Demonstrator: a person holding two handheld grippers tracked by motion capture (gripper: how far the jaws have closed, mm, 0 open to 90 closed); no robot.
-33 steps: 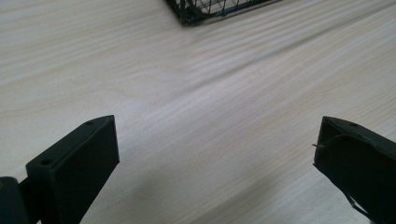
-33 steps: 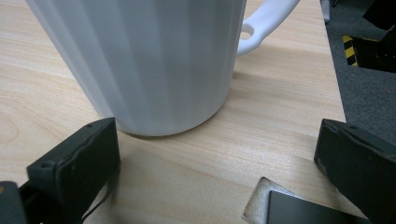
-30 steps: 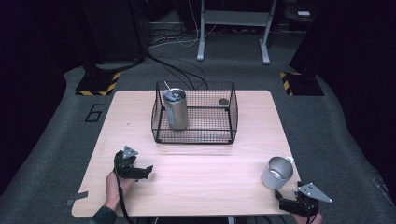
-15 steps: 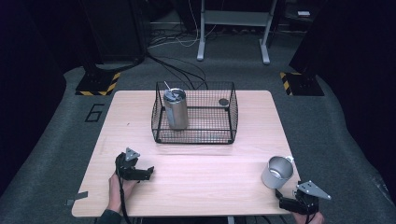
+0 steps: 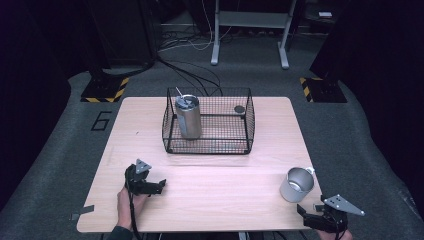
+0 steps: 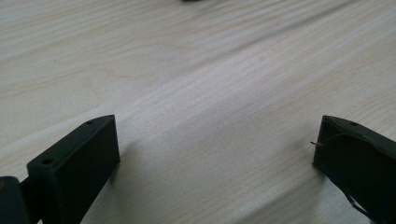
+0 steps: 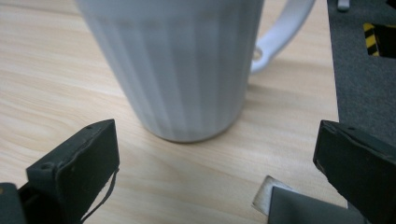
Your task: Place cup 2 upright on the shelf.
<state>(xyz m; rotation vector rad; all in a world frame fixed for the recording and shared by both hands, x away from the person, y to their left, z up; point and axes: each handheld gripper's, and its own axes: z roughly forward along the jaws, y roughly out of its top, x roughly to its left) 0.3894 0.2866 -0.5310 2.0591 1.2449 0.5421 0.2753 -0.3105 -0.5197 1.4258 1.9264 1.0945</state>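
Right claw (image 5: 309, 210) spread wide, empty, near mug (image 5: 296, 184) at desk (image 5: 210, 180) edge; careless push tips mug off. Left claw (image 5: 155, 185) released, idle.

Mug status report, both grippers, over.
Left gripper open, empty on table. Right gripper open, facing mug, not touching. Path clear.

Left gripper (image 5: 159, 185): held low over the table's near left part, jaws spread wide, nothing between them; left hand (image 5: 131, 202) grips it from behind. Right gripper (image 5: 306, 212): at the near right edge, jaws likewise wide apart and empty.
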